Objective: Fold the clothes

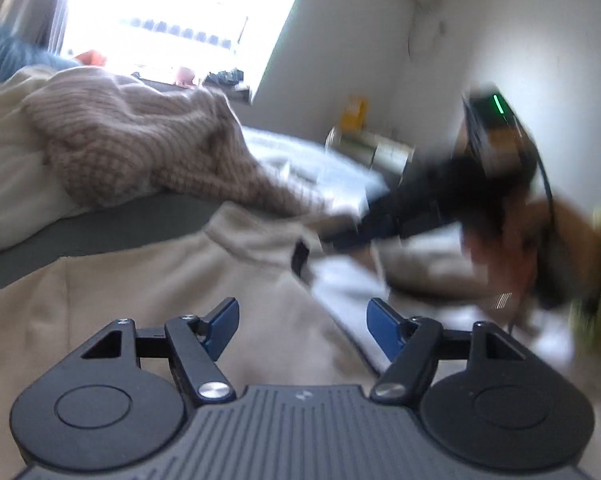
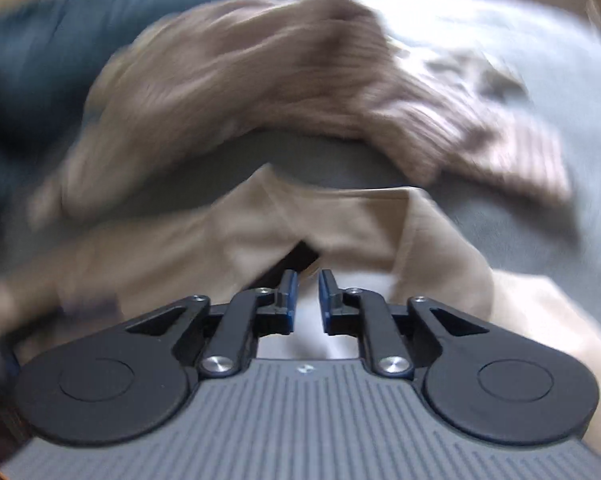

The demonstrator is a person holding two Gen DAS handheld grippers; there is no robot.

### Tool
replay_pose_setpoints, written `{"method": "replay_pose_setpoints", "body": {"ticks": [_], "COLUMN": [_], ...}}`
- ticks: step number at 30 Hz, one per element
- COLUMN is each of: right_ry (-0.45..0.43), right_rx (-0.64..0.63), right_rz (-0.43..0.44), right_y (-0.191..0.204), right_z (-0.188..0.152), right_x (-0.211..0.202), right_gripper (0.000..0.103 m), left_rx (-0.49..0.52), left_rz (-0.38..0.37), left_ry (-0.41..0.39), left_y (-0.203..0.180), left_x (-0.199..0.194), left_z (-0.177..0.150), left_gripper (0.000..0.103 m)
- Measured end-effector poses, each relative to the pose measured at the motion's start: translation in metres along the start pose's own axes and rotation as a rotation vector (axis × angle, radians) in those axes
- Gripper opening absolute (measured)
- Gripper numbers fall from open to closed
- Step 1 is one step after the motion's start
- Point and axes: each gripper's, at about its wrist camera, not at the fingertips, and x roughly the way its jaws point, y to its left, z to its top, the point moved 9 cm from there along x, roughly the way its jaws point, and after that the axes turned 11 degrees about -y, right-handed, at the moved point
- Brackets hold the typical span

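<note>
A: How far along is the folding?

B: Early — the beige top (image 2: 340,220) lies spread on the grey bed (image 2: 308,164), unfolded; the ribbed sweater (image 1: 132,140) sits heaped at the far edge.

A: And the tongs?

B: Left gripper (image 1: 302,328) spread, empty; right gripper (image 2: 307,292) nearly together — gripping nothing.

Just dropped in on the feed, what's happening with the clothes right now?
A person is folding clothes on a bed, with tongs in each hand. A beige top lies spread in front of both. The left tongs are wide open with nothing between them, over that top. The right tongs stand narrowly apart at the top's collar, gripping nothing. A brown knit sweater sits heaped behind, unfolded. Both views are blurred.
</note>
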Motion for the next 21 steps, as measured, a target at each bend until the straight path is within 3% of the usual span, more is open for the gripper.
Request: {"method": "replay_pose_setpoints", "body": {"ticks": [3,8,11,15,17,19,20,21], "right_ry": [0.015,0.018,0.034,0.057,0.082,0.091,0.076,0.061], "right_rx": [0.142,0.139,0.102,-0.011,-0.071,-0.139,-0.179,-0.216], "right_rz": [0.114,0.204,0.278,0.338,0.356,0.333,0.299,0.264], "right_y": [-0.018,-0.019,-0.017,-0.004,0.003,0.006,0.007,0.008], "right_z": [0.005,0.007,0.010,0.002,-0.006,-0.012,-0.012,-0.009], "right_x": [0.014,0.040,0.043,0.035,0.034,0.034,0.033,0.031], "right_gripper": [0.034,0.043,0.051,0.051,0.048,0.033,0.017,0.015], "left_rx": [0.044,0.019,0.004,-0.028,-0.038,-0.042,-0.043,-0.043], "left_rz": [0.045,0.042,0.038,0.027,0.025,0.024,0.023,0.023], "left_ry": [0.073,0.085,0.086,0.084,0.083,0.083,0.082,0.082], "left_y": [-0.002,0.003,0.004,0.008,0.009,0.010,0.010,0.010], "left_x": [0.010,0.011,0.010,0.012,0.013,0.014,0.014,0.014], "left_z": [-0.012,-0.017,-0.017,-0.015,-0.016,-0.016,-0.016,-0.016], "left_gripper": [0.071,0.072,0.072,0.072,0.072,0.072,0.072,0.072]}}
